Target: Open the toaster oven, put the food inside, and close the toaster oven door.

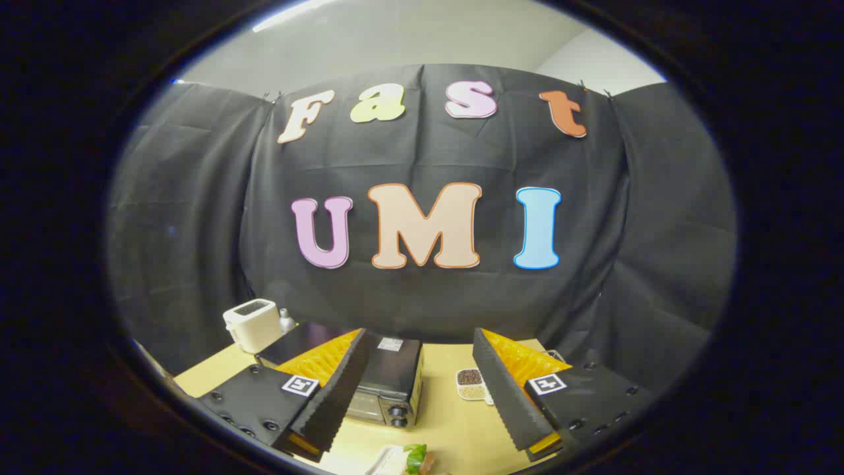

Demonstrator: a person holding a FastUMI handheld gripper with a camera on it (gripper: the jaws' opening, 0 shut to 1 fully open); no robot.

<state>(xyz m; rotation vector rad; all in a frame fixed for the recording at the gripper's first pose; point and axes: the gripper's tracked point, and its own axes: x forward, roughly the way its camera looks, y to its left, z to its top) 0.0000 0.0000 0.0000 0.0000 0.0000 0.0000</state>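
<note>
The hand-held gripper (422,396) hovers high, fingers wide apart, gripping nothing. The food (405,460) lies nearest, at six o'clock below the fingers. Just beyond, the oven (388,386), door shut, sits partly behind the left finger (333,396). A dish (472,384) lies at two o'clock on the surface (455,429); farther, at ten, a toaster (250,324). Descending from this height, a finger may clip the oven top or miss the handle.

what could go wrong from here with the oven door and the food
1. The gripper is open and high above the toaster oven, whose door looks shut; coming down steeply, a finger may miss the door's top edge.
2. The food lies close in front of the oven, so a swinging door might strike it.
3. The small dish of grains beside the oven might get knocked.
</note>
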